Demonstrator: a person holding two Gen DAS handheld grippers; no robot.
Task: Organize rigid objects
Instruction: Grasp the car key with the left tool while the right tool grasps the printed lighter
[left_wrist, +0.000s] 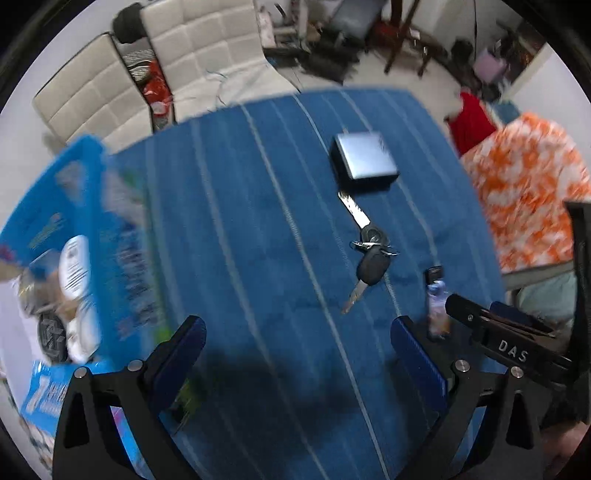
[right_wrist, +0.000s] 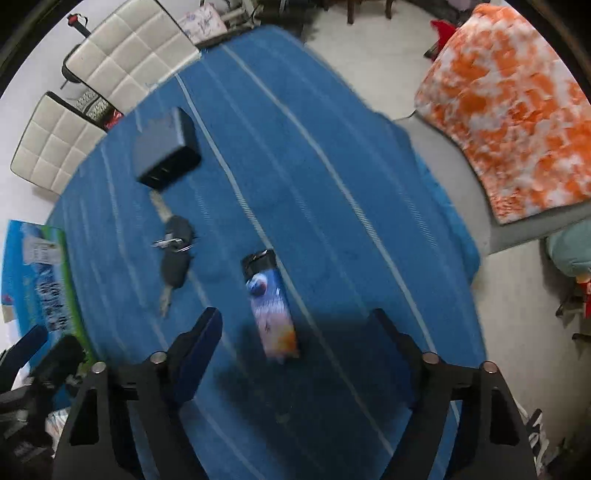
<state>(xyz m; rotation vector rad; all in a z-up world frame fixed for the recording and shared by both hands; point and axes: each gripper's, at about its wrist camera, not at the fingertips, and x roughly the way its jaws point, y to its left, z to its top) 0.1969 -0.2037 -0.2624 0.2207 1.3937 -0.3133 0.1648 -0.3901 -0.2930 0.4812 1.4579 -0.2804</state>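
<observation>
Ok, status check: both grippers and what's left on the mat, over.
Left gripper open, empty. Right gripper open, above lighter. Keys and dark box loose on blue mat. Nothing in the way.

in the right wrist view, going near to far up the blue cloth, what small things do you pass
printed blue lighter with black cap → dark car keys on a ring → black rectangular box

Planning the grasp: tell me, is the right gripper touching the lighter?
Apart. The right wrist view shows the lighter lying between open fingers, blue cloth visible on both sides.
</observation>
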